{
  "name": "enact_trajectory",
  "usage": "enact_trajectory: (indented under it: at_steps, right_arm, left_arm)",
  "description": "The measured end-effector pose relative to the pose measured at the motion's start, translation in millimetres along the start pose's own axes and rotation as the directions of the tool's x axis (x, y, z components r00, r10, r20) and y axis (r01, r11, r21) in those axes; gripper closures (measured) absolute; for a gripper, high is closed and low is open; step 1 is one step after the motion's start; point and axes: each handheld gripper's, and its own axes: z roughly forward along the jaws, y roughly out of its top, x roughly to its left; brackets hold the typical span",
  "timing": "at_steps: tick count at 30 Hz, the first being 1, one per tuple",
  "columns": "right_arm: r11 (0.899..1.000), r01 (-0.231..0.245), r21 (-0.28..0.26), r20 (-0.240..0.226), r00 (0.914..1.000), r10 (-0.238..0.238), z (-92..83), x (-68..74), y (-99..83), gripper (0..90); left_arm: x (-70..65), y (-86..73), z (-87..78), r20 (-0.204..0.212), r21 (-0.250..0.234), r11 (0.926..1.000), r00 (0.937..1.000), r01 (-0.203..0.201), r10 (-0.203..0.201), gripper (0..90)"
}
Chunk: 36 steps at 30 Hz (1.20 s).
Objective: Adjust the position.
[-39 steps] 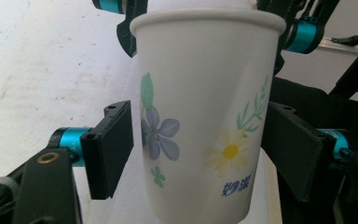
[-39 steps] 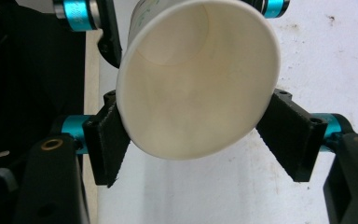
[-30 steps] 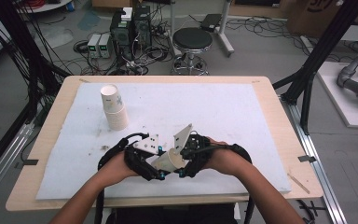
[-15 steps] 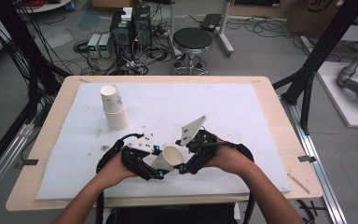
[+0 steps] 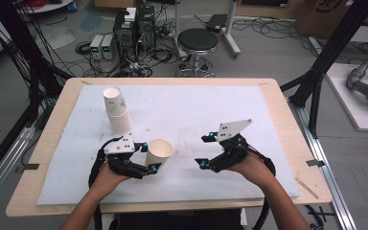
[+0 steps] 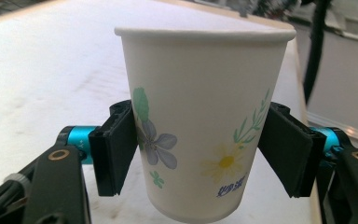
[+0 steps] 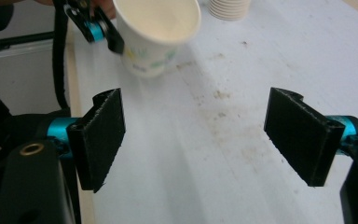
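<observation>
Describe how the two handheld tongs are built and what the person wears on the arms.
Both the left tongs and right tongs are black frames with flat black foam-faced pads, bright blue metal collars behind them and brass-coloured pivot rivets. Each carries a pale three-cornered plate on top and trails a black cable. The forearms are bare, with no sleeves.

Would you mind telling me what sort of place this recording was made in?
Probably a robotics lab: black frame struts flank the table, electronic boxes and tangled cables crowd the floor, and a stool stands behind.
</observation>
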Motion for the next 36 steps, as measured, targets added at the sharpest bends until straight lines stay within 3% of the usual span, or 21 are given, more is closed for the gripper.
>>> enact_trajectory:
  at_steps: [7, 14, 21, 24, 29, 33, 36]
  right_arm:
    - [0.997, -0.059, -0.041, 0.064, 0.9961, 0.061, -4.0, -4.5, -26.1, 21.0]
    - [0.99, -0.085, -0.115, 0.152, 0.983, 0.103, -14.1, -6.9, -46.9, 21.1]
    - [0.979, -0.11, -0.17, 0.236, 0.9602, 0.149, -28.9, -8.9, -66.9, 21.1]
    - [0.973, -0.121, -0.199, 0.273, 0.9461, 0.173, -35.7, -10.7, -73.1, 21.1]
    - [0.956, -0.148, -0.253, 0.335, 0.9136, 0.23, -46.7, -12.0, -84.8, 21.1]
    - [0.947, -0.162, -0.278, 0.345, 0.9029, 0.256, -49.1, -12.3, -92.9, 21.1]
    - [0.946, -0.166, -0.279, 0.346, 0.9017, 0.26, -48.8, -13.2, -93.2, 21.1]
  left_arm:
    - [6.0, -11.1, -16.2, -0.079, -0.082, 0.9966, 0.9967, 0.013, -0.019, 30.3]
    - [11.0, -22.3, -30.5, -0.161, -0.152, 0.988, 0.9857, 0.026, -0.05, 30.2]
    - [11.1, -24.3, -41.9, -0.231, -0.214, 0.9768, 0.9713, 0.009, -0.059, 30.1]
    - [9.6, -24.2, -45.3, -0.261, -0.237, 0.9714, 0.9635, -0.003, -0.061, 30.3]
    - [9.8, -25.8, -48.8, -0.299, -0.26, 0.9654, 0.9516, -0.009, -0.071, 30.5]
    - [10.6, -27.5, -51.0, -0.321, -0.273, 0.9621, 0.9436, -0.011, -0.08, 30.5]
    - [11.7, -27.9, -53.5, -0.328, -0.28, 0.96, 0.9408, -0.01, -0.086, 30.6]
